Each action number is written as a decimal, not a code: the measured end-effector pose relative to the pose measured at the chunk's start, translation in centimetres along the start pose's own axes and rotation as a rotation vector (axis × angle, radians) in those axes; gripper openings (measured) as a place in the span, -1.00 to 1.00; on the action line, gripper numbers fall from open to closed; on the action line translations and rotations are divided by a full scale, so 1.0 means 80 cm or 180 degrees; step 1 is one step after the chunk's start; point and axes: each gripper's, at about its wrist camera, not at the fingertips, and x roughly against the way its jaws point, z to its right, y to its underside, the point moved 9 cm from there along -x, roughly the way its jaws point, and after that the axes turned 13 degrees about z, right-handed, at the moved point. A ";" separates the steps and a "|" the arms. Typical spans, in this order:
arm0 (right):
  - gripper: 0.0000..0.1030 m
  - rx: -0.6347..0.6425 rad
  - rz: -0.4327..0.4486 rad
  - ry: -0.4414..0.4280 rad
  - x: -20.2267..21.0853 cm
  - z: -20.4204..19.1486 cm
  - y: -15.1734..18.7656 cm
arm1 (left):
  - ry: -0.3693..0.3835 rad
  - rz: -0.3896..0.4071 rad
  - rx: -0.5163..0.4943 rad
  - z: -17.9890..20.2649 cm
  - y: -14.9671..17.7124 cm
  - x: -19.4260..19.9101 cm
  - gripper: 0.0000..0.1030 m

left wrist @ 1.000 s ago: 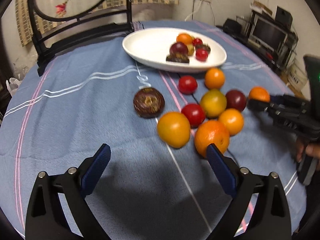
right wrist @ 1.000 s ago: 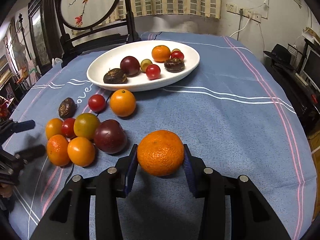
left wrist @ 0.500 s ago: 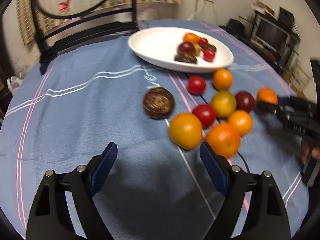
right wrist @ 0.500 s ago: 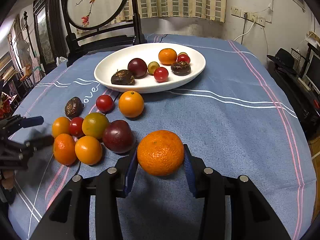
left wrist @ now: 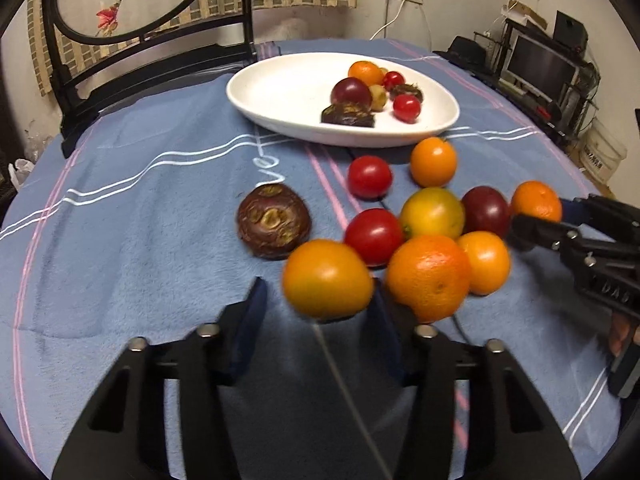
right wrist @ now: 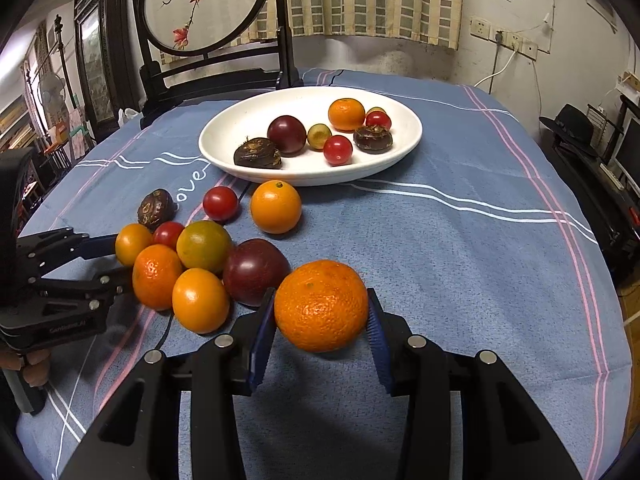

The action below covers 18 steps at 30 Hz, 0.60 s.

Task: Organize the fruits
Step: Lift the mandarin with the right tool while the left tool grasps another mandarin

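A dimpled mandarin [right wrist: 321, 311] sits clenched between the blue pads of the right tool [right wrist: 318, 334], low at 6 o'clock from the white plate [right wrist: 224, 130], while the left tool [left wrist: 316, 312] straddles a smooth orange fruit [left wrist: 327, 278] at the near edge of the loose pile [left wrist: 430, 216] on the blue-clothed bench [left wrist: 140, 220], whether gripping it or merely bracketing it cannot be told. Crowding is the likely risk: the straddled fruit touches its neighbours, so closing or lifting could nudge round fruit rolling across the cloth.
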 end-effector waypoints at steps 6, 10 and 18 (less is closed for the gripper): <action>-0.16 -0.0042 0.0019 0.0025 0.001 0.004 -0.001 | 0.0129 -0.0025 0.0241 -0.003 0.002 0.007 -0.20; -0.16 -0.0088 0.0101 0.0033 0.005 0.007 -0.006 | 0.0108 0.0142 0.0368 -0.013 -0.014 0.024 -0.20; -0.16 -0.0133 0.0451 -0.0077 0.038 -0.013 -0.060 | 0.0144 0.0351 0.0292 -0.004 -0.064 0.054 -0.21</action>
